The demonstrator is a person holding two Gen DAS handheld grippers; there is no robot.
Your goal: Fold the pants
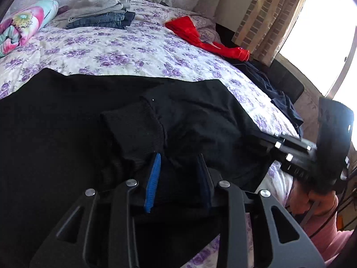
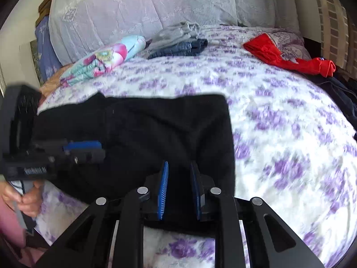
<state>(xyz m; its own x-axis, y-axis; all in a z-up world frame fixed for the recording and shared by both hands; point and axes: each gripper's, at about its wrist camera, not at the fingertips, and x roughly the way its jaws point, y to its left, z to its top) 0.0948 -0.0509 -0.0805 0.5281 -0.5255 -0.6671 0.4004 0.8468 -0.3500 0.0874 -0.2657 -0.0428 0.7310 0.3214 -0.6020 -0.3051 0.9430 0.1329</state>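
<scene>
Black pants lie spread across the near part of the floral bed cover, a ribbed cuff folded on top. My left gripper has black cloth filling the space between its blue pads; it is shut on the pants' near edge. Further right, the right gripper reaches into the same edge. In the right wrist view the pants lie ahead, and the right gripper is shut on their near edge. To its left, the left gripper lies low on the cloth, held by a hand.
A folded stack of grey clothes and jeans sits at the back by a flowered roll. A red garment lies back right, with a dark navy one at the bed's right edge. Pillows under a lace cover line the headboard.
</scene>
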